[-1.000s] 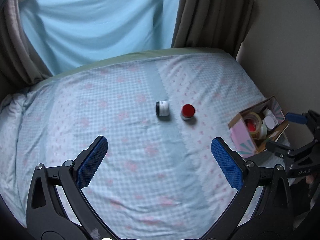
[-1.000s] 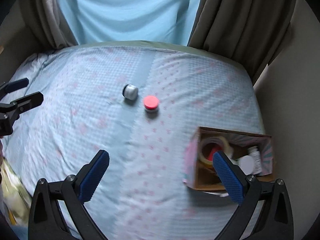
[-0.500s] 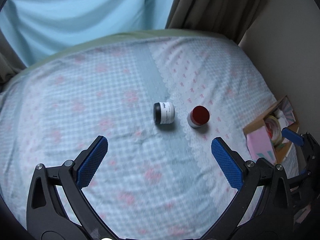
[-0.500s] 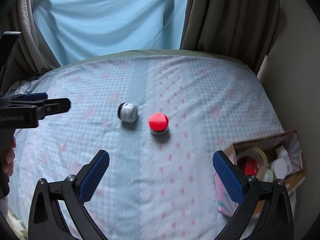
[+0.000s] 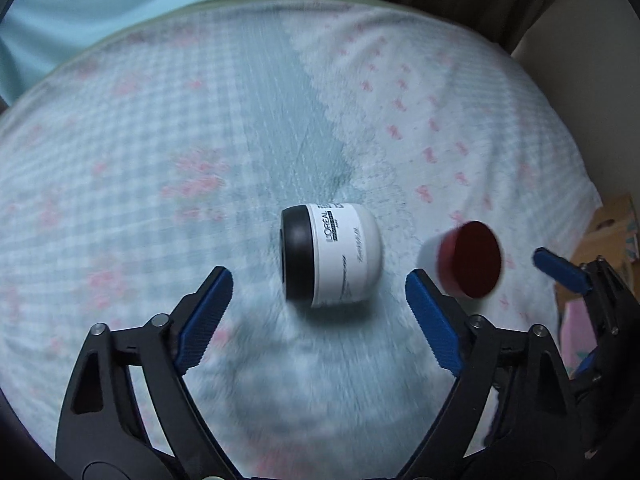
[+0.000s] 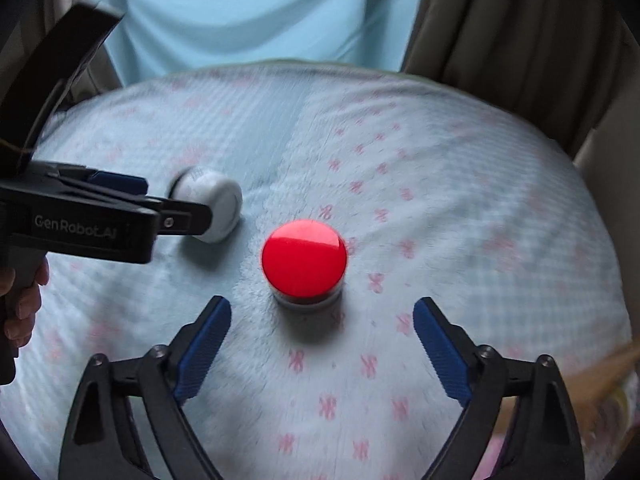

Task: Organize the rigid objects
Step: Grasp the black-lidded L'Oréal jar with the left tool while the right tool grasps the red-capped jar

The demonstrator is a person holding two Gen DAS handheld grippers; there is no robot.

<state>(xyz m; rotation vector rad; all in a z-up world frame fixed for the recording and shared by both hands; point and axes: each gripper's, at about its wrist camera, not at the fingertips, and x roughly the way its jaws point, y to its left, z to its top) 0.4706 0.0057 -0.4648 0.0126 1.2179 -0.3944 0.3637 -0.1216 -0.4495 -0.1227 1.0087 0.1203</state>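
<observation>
both closing but clamped on nothing, left gripper (image 5: 318,300) over toppled white jar (image 5: 330,254) and right gripper (image 6: 320,334) over red-lidded jar (image 6: 304,264) mid-bed (image 5: 160,140), risking rolling or sinking away on soft bedding.

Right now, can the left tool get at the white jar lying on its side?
Probably yes. The left tool is closing, pads still off the white jar just ahead of the gap; only bedspread lies between, and the red-lidded jar sits outside.
</observation>
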